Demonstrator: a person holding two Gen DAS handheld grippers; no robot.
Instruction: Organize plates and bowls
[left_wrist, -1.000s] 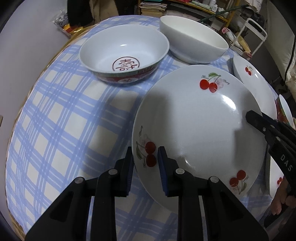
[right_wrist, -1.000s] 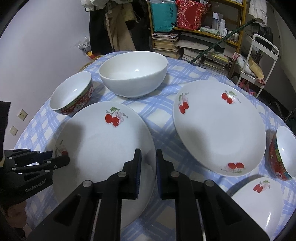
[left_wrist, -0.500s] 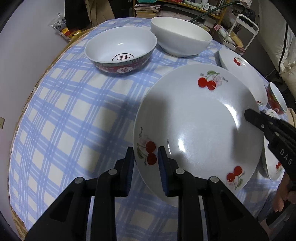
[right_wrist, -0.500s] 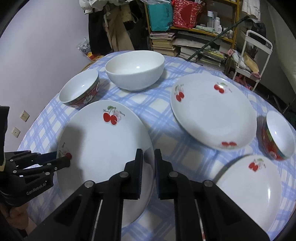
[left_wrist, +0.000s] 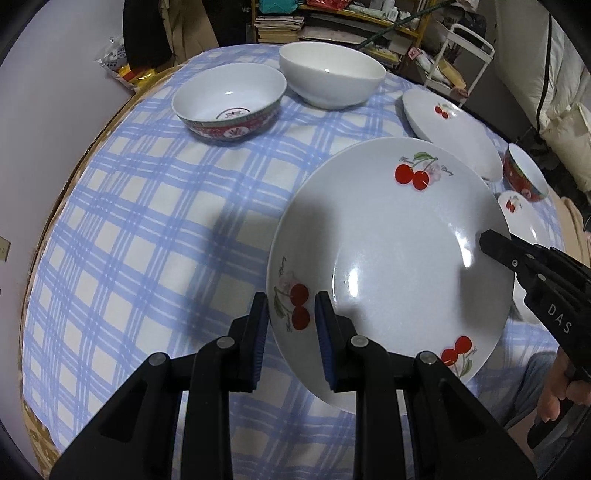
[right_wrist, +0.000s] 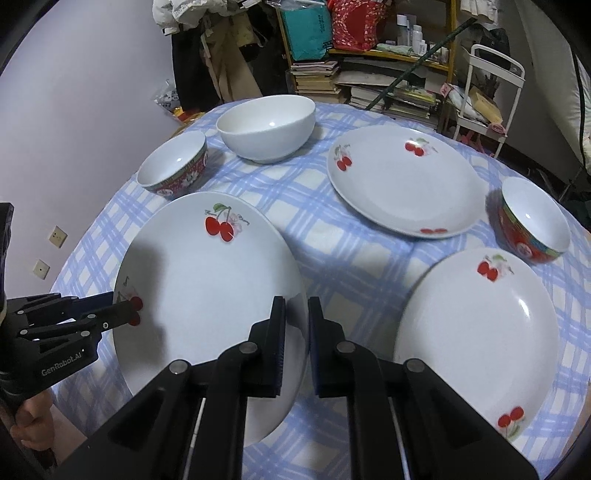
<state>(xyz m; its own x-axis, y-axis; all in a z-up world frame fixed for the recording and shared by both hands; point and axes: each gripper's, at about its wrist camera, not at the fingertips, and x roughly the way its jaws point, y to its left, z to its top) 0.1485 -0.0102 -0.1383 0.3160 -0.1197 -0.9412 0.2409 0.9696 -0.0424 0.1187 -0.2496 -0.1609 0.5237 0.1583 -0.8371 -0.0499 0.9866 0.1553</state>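
Cherry plate (left_wrist: 391, 243) held by both grippers above the bench (left_wrist: 147, 229)

The left gripper (left_wrist: 289, 325) is clamped on the plate's near-left rim and the right gripper (right_wrist: 296, 334) is clamped on the opposite rim, so the plate hangs tilted over the blue checked cloth. On the bench sit a red-patterned bowl (left_wrist: 229, 105) beside a plain white bowl (left_wrist: 330, 74), a second cherry plate (right_wrist: 404, 184), a smaller red bowl (right_wrist: 533, 221), and a third cherry plate (right_wrist: 476, 332).
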